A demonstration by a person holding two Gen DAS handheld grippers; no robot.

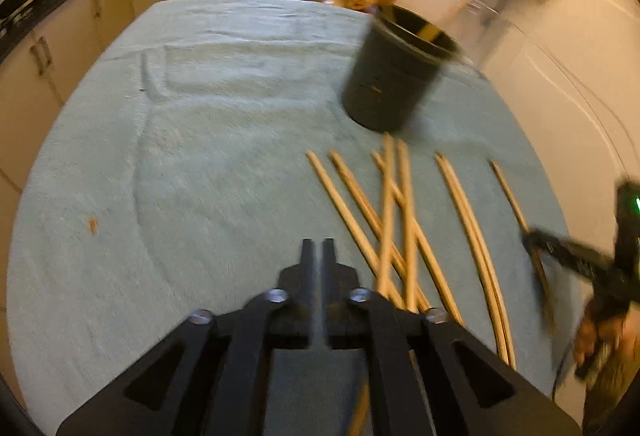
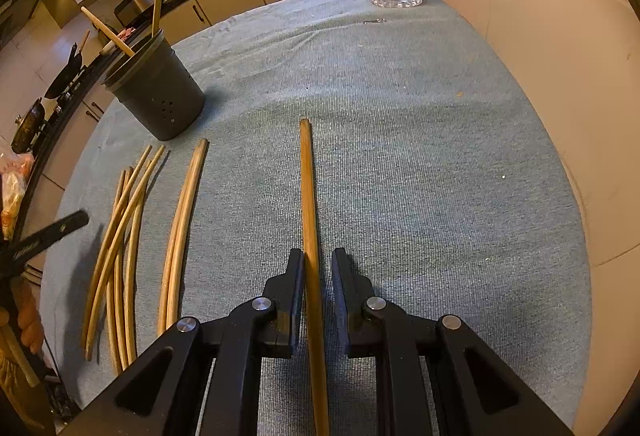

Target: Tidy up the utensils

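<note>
Right wrist: right gripper [image 2: 317,264] low, fingers parted around one chopstick [image 2: 308,196] (left gripper [image 1: 318,250] closed, empty).

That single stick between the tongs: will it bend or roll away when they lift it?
The chopstick looks like stiff wood, so it probably won't droop. It is thin and round, so it may roll on the cloth if nudged. The right tongs straddle it off-centre, so it might tilt when gripped.
</note>
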